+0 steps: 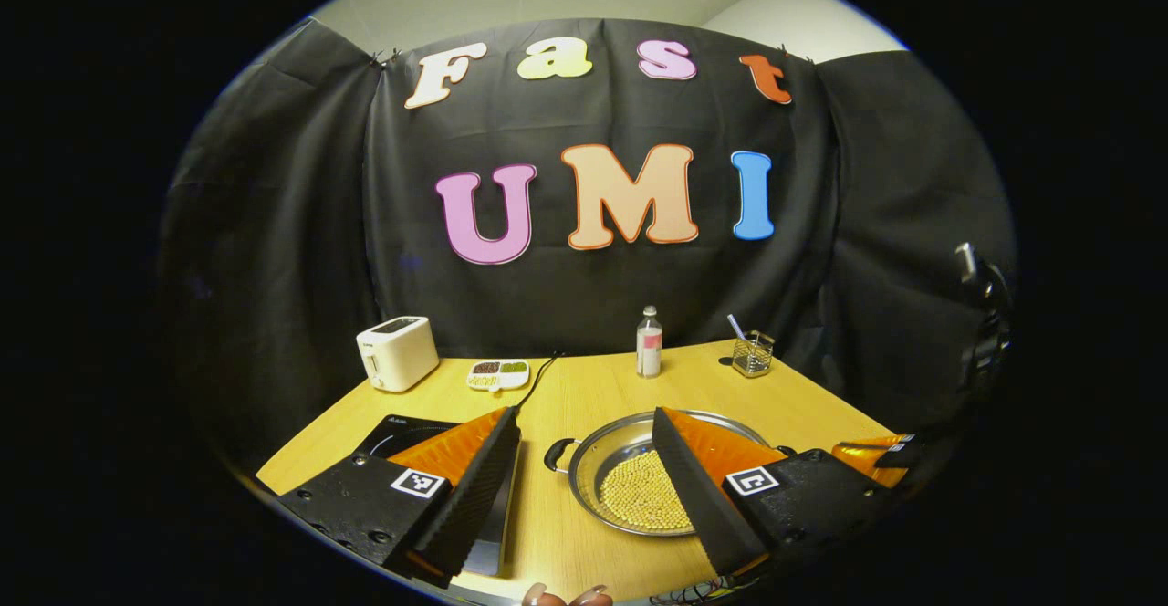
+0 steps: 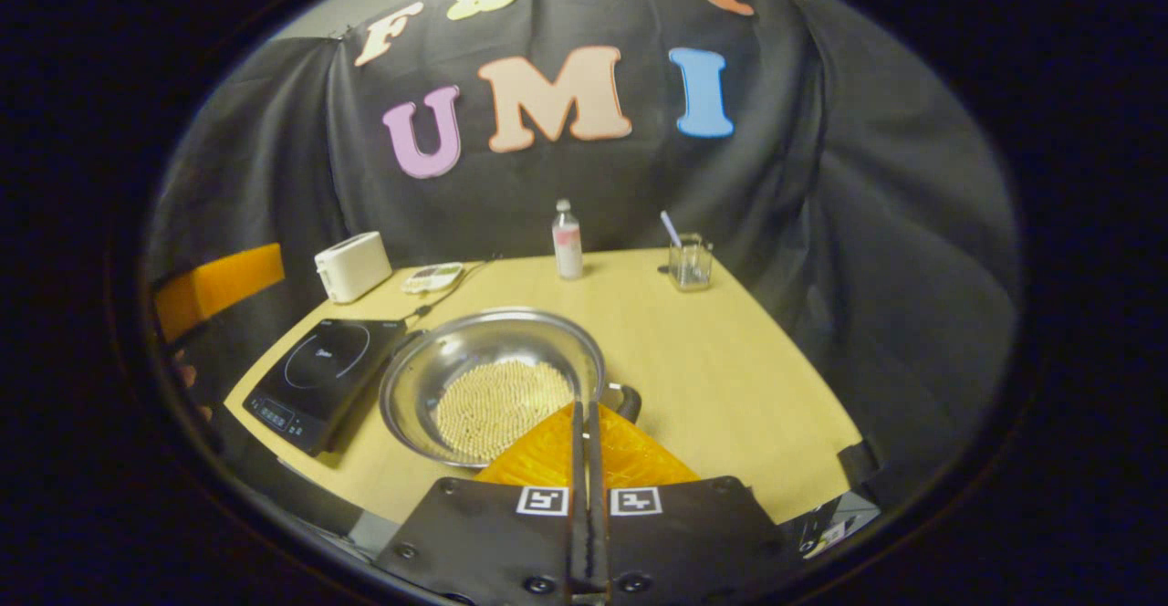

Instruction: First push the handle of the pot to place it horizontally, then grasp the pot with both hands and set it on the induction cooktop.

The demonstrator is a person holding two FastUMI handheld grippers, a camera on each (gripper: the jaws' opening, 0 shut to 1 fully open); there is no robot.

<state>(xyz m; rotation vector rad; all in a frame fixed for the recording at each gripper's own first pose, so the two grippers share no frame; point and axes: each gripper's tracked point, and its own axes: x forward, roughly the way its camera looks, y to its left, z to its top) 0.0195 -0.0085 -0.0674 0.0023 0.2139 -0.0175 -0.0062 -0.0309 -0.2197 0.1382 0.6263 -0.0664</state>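
On the wooden bench (image 2: 730, 378) sat one round steel pot (image 2: 493, 387), shallow and shiny, with a layer of small pale beads (image 2: 502, 405) across its bottom. Two dark loop handles counted: one (image 1: 558, 454) on the cooktop side, one (image 2: 625, 398) on the opposite side. One black flat induction cooktop (image 2: 319, 378) lay just beside the pot, square, with a ring marked on its glass.

Beyond the pot, near the cloth wall: one white boxy toaster (image 2: 351, 266), one small tray (image 2: 433, 276) of mixed bits, one clear plastic bottle (image 2: 567, 241), one clear cup (image 2: 689, 263) with a straw.

Left claw (image 1: 584, 460) was released, fingers spread wide above the bench, one over the cooktop edge, the other over the pot. Right claw (image 2: 588, 423) was clenched, fingers together with nothing between them, tips at the pot rim beside the handle; contact with the pot unclear.
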